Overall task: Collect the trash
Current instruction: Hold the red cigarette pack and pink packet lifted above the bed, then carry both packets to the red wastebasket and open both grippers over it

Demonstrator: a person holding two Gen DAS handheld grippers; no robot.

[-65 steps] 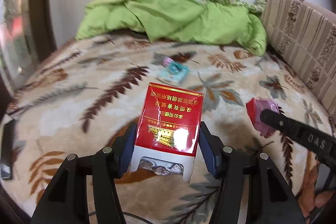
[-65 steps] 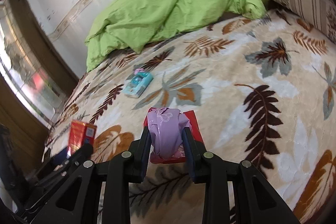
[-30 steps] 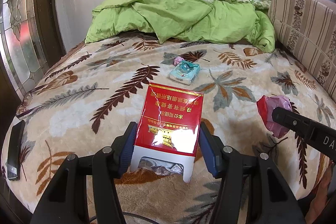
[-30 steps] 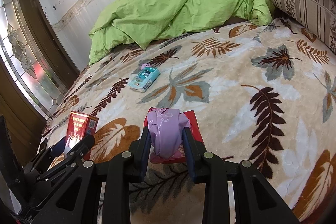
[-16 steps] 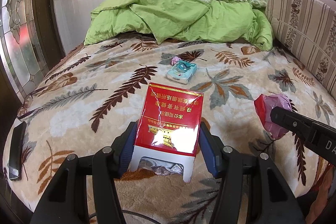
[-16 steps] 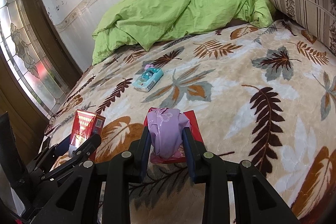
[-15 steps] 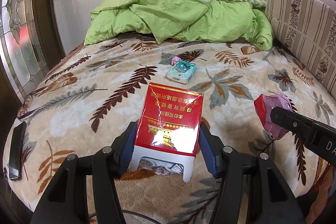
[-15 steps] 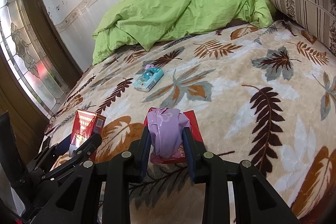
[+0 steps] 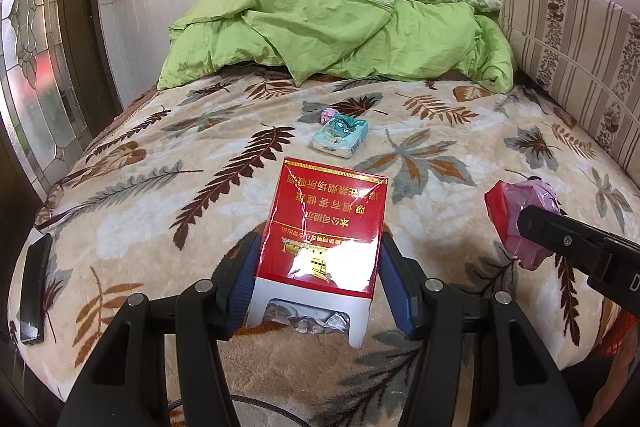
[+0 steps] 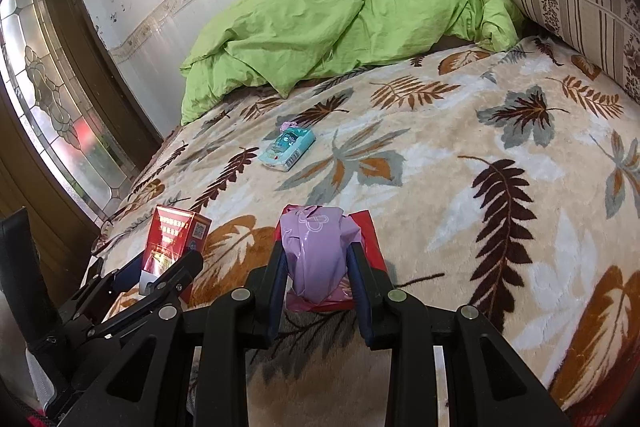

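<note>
My left gripper (image 9: 318,267) is shut on a red cigarette pack (image 9: 326,227), its torn white end with crumpled foil toward the camera. The same red cigarette pack (image 10: 174,239) shows at lower left in the right wrist view, held above the bed's near edge. My right gripper (image 10: 316,261) is shut on a crumpled pink and red plastic wrapper (image 10: 316,247); that wrapper (image 9: 520,211) appears at right in the left wrist view. A small teal tissue packet (image 9: 340,133) with a pink scrap (image 9: 329,113) behind it lies mid-bed, beyond both grippers.
A leaf-patterned beige blanket (image 9: 160,195) covers the bed. A bunched green quilt (image 9: 320,31) lies at the far end, a striped cushion (image 9: 580,59) at right. A black phone-like slab (image 9: 34,287) and glasses (image 9: 60,203) lie at the left edge. A stained-glass door (image 10: 48,99) stands left.
Both grippers keep their holds. The view has shifted only slightly; the bed and tissue packet sit a little differently in frame, with less blur than two seconds ago.
</note>
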